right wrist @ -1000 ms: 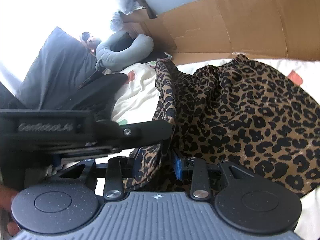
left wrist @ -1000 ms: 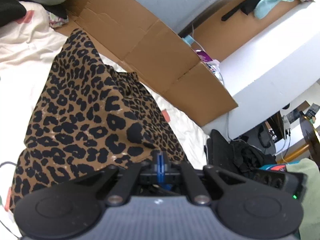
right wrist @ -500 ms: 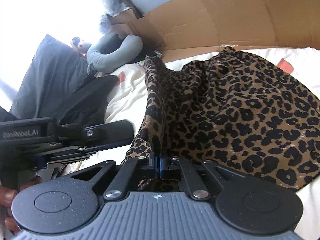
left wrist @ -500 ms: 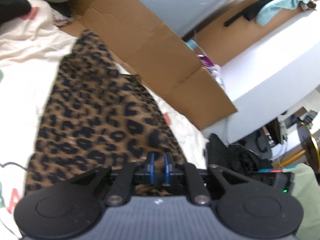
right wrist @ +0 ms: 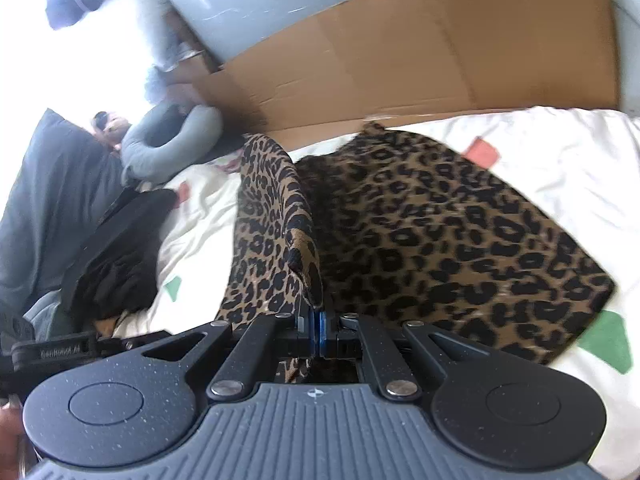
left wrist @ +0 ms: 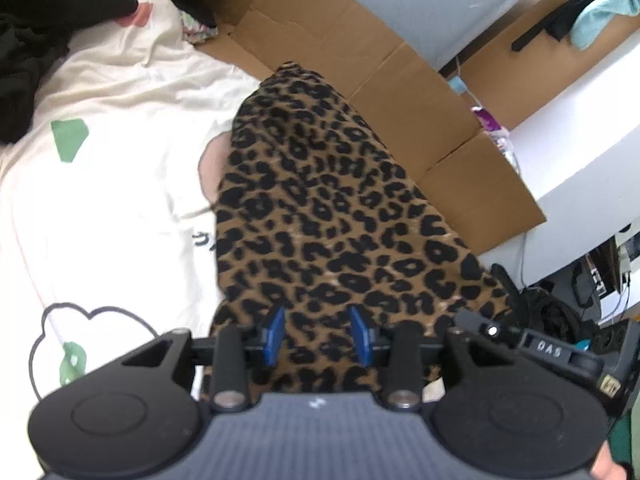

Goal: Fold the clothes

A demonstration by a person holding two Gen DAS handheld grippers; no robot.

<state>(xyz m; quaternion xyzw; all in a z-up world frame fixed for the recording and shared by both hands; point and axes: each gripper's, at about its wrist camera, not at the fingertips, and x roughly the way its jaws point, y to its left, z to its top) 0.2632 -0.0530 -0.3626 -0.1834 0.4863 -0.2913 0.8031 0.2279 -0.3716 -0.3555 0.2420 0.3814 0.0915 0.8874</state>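
Right tool [right wrist: 316, 330] clamped on leopard-print garment [right wrist: 440, 240] edge; left tool [left wrist: 316, 334] opening, garment between its pads, unpinched.

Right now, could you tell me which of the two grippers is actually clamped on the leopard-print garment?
The right gripper: its blue pads pinch a raised fold of the leopard-print garment. The left gripper is opening, its pads apart over the cloth.

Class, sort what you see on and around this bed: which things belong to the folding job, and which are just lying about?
Part of the job:
- leopard-print garment
- right gripper, shut on a raised fold of it
- left gripper, jaws opening over it

Lying about:
- flattened cardboard
- grey neck pillow
- black clothing
- patterned white bedsheet
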